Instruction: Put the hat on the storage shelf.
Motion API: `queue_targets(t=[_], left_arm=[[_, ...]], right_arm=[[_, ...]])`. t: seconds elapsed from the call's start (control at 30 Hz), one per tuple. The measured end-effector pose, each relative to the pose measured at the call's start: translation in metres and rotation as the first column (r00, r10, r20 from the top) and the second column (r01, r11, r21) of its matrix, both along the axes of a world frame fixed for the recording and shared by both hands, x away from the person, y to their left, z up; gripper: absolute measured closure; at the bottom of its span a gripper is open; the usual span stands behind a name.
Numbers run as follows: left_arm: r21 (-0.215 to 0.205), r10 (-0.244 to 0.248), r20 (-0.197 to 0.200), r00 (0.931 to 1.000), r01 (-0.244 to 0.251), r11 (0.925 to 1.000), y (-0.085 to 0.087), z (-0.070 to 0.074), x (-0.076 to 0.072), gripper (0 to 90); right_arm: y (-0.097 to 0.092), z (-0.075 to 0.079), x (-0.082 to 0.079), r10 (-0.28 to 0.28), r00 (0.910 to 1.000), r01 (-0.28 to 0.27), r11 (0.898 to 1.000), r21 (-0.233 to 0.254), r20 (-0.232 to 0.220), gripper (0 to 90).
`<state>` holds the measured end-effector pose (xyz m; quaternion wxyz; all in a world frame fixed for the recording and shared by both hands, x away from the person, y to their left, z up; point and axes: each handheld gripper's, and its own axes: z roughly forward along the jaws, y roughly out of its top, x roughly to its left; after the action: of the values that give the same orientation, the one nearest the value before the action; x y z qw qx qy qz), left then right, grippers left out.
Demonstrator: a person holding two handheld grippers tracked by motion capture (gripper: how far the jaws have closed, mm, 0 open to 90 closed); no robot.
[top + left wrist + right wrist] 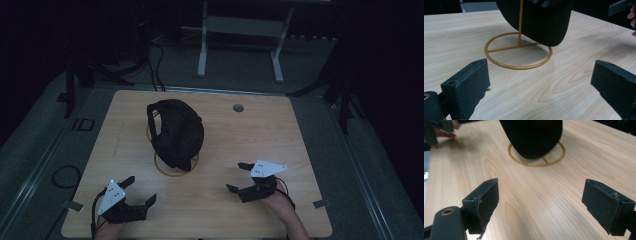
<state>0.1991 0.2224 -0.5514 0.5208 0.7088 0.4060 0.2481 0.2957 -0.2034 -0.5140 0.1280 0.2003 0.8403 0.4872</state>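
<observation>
Both spreading wide, holding nothing: left gripper (140, 191), right gripper (238, 177). Resting apart from black fabric cap (177, 132) hanging on gold wire stand (519, 55), farther up pale wooden table (260, 130).

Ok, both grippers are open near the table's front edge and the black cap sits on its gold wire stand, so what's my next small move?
Probably ease the left gripper forward toward the black cap. Both it and the right gripper are open and hold nothing, well short of the cap, which hangs on the gold stand with its lower edge just over the ring base. The left looks slightly closer.
</observation>
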Motion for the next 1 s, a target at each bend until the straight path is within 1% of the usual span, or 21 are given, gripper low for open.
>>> queue_targets(t=[0.07,0.23,0.37,0.47,0.53,0.63,0.67,0.8,0.87,0.93,1.0], left_arm=[[0.0,-0.002,-0.003,1.0,0.002,1.0,0.0,0.0,0.0,2.4],[0.006,0.007,-0.007,0.9999,-0.007,1.0,0.0,-0.001,0.001,2.4],[0.001,0.011,-0.009,0.9999,-0.011,0.9999,0.0,-0.001,0.001,2.4],[0.008,0.018,-0.015,0.9997,-0.018,0.9998,0.0,-0.002,0.002,2.4],[0.016,0.035,-0.021,0.9992,-0.034,0.9993,0.0,-0.002,0.002,2.4],[0.016,0.052,-0.022,0.9984,-0.052,0.9985,0.001,-0.002,0.003,2.4],[0.011,0.05,-0.023,0.9985,-0.049,0.9987,0.002,-0.002,0.003,2.4],[0.016,0.048,-0.026,0.9985,-0.047,0.9987,0.002,-0.003,0.003,2.4],[0.013,0.045,-0.025,0.9987,-0.045,0.9989,0.001,-0.003,0.003,2.4],[0.019,0.045,-0.026,0.9986,-0.045,0.9988,0.001,-0.003,0.003,2.4],[0.018,0.045,-0.026,0.9987,-0.044,0.9989,0.001,-0.003,0.003,2.4]], right_arm=[[-0.006,-0.003,-0.001,-0.013,0.9999,0.013,1.0,0.007,-0.003,13.8],[-0.022,-0.008,-0.002,-0.054,0.9985,0.054,0.999,-0.007,-0.003,13.8],[-0.035,-0.011,-0.003,-0.088,0.9961,0.088,0.996,-0.002,-0.007,13.9],[-0.045,-0.013,-0.004,-0.117,0.9932,0.117,0.993,-0.009,-0.006,13.9],[-0.051,-0.014,-0.005,-0.143,0.9897,0.143,0.99,0.004,-0.007,13.9],[-0.06,-0.016,-0.007,-0.164,0.9864,0.164,0.986,0.003,0.0,13.9],[-0.064,-0.017,-0.008,-0.17,0.9854,0.17,0.985,0.002,-0.004,13.9],[-0.079,-0.022,-0.011,-0.21,0.9777,0.21,0.978,-0.012,-0.009,13.9],[-0.088,-0.023,-0.012,-0.235,0.9718,0.235,0.972,-0.004,-0.012,13.9],[-0.096,-0.023,-0.012,-0.263,0.9649,0.263,0.965,-0.006,-0.005,14.0],[-0.102,-0.024,-0.012,-0.281,0.9596,0.281,0.96,-0.002,-0.01,14.0]])
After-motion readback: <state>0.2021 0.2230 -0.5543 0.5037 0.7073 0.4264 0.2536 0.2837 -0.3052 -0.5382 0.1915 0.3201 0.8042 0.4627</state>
